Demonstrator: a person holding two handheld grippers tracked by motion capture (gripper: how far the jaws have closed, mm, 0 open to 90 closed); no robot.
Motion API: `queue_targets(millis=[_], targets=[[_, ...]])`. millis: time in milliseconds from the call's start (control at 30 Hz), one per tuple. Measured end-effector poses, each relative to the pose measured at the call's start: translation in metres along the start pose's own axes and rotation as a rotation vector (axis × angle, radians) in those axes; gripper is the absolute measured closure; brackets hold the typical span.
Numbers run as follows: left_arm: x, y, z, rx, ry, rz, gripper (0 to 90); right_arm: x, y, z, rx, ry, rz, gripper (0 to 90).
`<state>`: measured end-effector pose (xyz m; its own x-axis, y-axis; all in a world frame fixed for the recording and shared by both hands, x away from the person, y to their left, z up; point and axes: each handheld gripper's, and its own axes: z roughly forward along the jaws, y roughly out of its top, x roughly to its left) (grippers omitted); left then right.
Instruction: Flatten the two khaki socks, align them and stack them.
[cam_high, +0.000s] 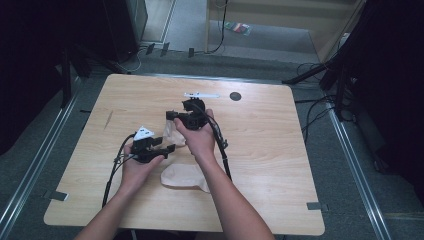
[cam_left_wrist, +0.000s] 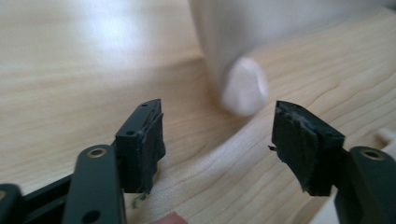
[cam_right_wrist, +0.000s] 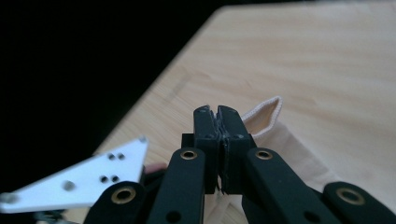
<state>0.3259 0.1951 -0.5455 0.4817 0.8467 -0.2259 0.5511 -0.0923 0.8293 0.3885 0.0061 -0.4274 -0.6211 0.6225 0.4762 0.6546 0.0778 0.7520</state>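
Pale wood-grain laminate forms the table (cam_high: 260, 165), with rounded corners and dark floor around it. At the frame's centre a beige cloth bag (cam_high: 182, 176) is seen, soft and thin, its lower part lying on the table while its hemmed upper edge is lifted. That woven hem (cam_right_wrist: 266, 112) is pinched by the right gripper (cam_high: 172, 116), its black jaws pressed together. Left of centre, the left gripper (cam_high: 167, 148) is held with jaws apart, nothing between them.
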Motion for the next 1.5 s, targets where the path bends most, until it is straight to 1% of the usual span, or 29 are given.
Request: queue_targets(millis=[33,100,133,200,267,333,367,400,433,467,500,533,567,600,667,733,833,933,1000,1067,1100,1200,1267,1300,1333,1367,1400,1433,1500], targets=[[0.002,-0.001,-0.008,-0.040,-0.009,0.009,31.7,0.001,0.003,-0.007,-0.021,0.010,-0.011,88.6],[0.006,-0.003,-0.020,-0.090,-0.040,0.006,30.8,-0.001,0.006,-0.021,-0.051,0.043,-0.010,88.5],[0.009,-0.004,-0.028,-0.114,-0.053,0.003,30.5,-0.006,0.006,-0.028,-0.060,0.042,-0.002,88.5],[0.015,-0.005,-0.036,-0.136,-0.070,-0.005,30.3,-0.023,0.001,-0.040,-0.064,0.008,0.029,88.4],[0.020,-0.006,-0.040,-0.136,-0.083,-0.020,30.5,-0.048,-0.012,-0.046,-0.019,-0.047,0.063,88.3],[0.025,-0.007,-0.037,-0.118,-0.070,-0.028,32.7,-0.081,-0.031,-0.045,0.054,-0.116,0.091,88.1],[0.027,-0.008,-0.034,-0.105,-0.065,-0.035,34.2,-0.092,-0.038,-0.045,0.073,-0.144,0.098,87.7],[0.028,-0.008,-0.030,-0.089,-0.057,-0.052,36.5,-0.104,-0.047,-0.043,0.098,-0.192,0.085,86.8],[0.028,-0.008,-0.026,-0.065,-0.044,-0.067,39.0,-0.114,-0.054,-0.042,0.122,-0.245,0.045,84.9],[0.028,-0.008,-0.023,-0.059,-0.038,-0.075,41.2,-0.122,-0.061,-0.042,0.145,-0.293,0.012,80.1],[0.028,-0.007,-0.021,-0.045,-0.022,-0.074,43.8,-0.127,-0.063,-0.042,0.148,-0.313,-0.009,74.4],[0.027,-0.006,-0.019,-0.056,0.002,-0.078,46.0,-0.131,-0.066,-0.044,0.141,-0.348,-0.028,69.6],[0.026,-0.004,-0.018,-0.068,0.020,-0.084,47.4,-0.133,-0.066,-0.046,0.122,-0.386,-0.032,68.0],[0.026,-0.001,-0.016,-0.064,0.017,-0.097,49.6,-0.135,-0.066,-0.051,0.094,-0.399,-0.016,66.5],[0.025,0.005,-0.010,-0.040,0.010,-0.105,53.2,-0.139,-0.066,-0.060,0.027,-0.396,0.030,65.0],[0.021,0.012,-0.002,0.005,0.013,-0.104,53.5,-0.140,-0.065,-0.064,0.004,-0.390,0.057,64.7],[0.016,0.019,0.009,0.067,0.024,-0.114,51.8,-0.141,-0.067,-0.061,0.020,-0.377,0.057,59.6],[0.012,0.019,0.014,0.080,0.044,-0.115,51.7,-0.137,-0.070,-0.055,0.040,-0.342,0.063,54.5],[0.010,0.018,0.018,0.097,0.066,-0.087,54.1,-0.135,-0.072,-0.048,0.054,-0.327,0.060,53.8],[0.007,0.016,0.021,0.118,0.101,-0.044,58.9,-0.133,-0.075,-0.042,0.092,-0.357,0.047,54.3],[0.006,0.015,0.022,0.122,0.103,-0.036,59.7,-0.131,-0.080,-0.036,0.125,-0.403,-0.004,55.8],[0.004,0.015,0.024,0.119,0.097,-0.026,59.8,-0.129,-0.084,-0.033,0.125,-0.401,-0.019,59.0],[0.003,0.017,0.027,0.134,0.086,-0.018,58.0,-0.127,-0.088,-0.033,0.110,-0.418,-0.037,64.5],[0.002,0.017,0.028,0.144,0.089,-0.009,56.9,-0.127,-0.089,-0.033,0.113,-0.420,-0.030,67.5],[0.000,0.017,0.029,0.150,0.083,-0.001,59.1,-0.127,-0.090,-0.033,0.105,-0.418,-0.032,70.1],[-0.001,0.017,0.030,0.151,0.089,0.016,61.3,-0.127,-0.091,-0.034,0.107,-0.427,-0.031,72.4],[-0.003,0.016,0.031,0.158,0.103,0.033,61.5,-0.127,-0.091,-0.035,0.104,-0.433,-0.042,78.2],[-0.004,0.016,0.032,0.159,0.114,0.043,61.5,-0.127,-0.091,-0.035,0.104,-0.433,-0.042,78.2],[-0.005,0.017,0.033,0.162,0.134,0.050,65.7,-0.126,-0.093,-0.035,0.104,-0.437,-0.059,83.2]])
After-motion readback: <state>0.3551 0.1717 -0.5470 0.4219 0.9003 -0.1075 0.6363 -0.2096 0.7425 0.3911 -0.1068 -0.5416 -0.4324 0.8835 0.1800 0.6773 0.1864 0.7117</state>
